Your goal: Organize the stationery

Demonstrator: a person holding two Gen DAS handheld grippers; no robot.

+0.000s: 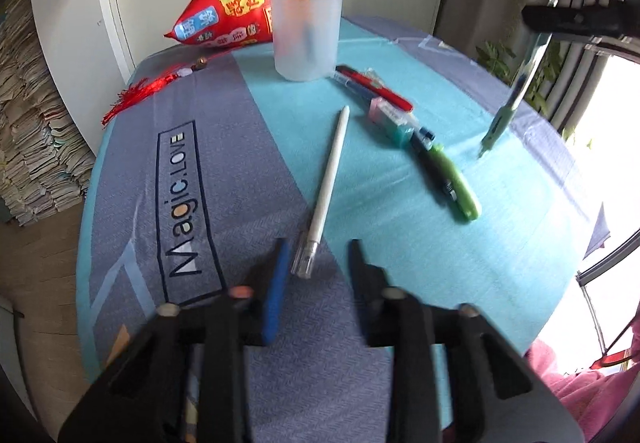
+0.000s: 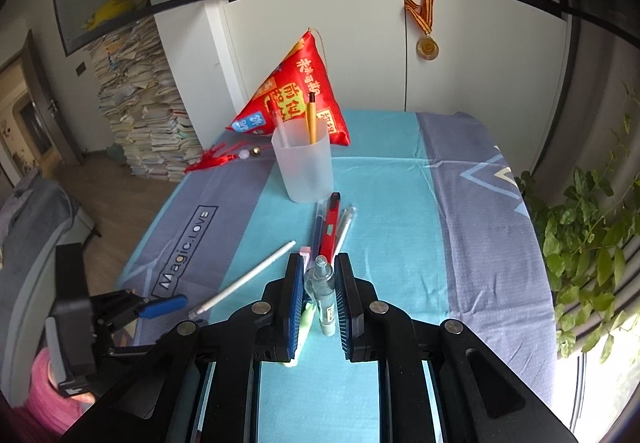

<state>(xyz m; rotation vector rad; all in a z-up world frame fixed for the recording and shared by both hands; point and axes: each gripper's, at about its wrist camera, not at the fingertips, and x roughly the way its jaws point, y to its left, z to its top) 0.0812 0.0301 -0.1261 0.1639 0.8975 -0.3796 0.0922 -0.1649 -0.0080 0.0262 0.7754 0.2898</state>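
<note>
A frosted pen cup [image 1: 307, 36] [image 2: 303, 164] stands at the back of the table with a yellow pen [image 2: 311, 119] and a clear pen in it. My right gripper [image 2: 320, 271] is shut on a pale green pen [image 2: 325, 295] and holds it above the table; it hangs tip down at the right of the left wrist view [image 1: 505, 108]. My left gripper [image 1: 318, 255] is open, its fingers either side of the clear cap end of a white pen [image 1: 329, 179] [image 2: 244, 283] that lies on the cloth.
Red and blue pens [image 1: 376, 87], a pink-and-teal eraser [image 1: 392, 119] and a green marker [image 1: 456, 181] lie right of the white pen. A red pyramid-shaped pouch [image 2: 298, 99] with a tassel sits behind the cup. A plant [image 2: 588, 239] stands at the right.
</note>
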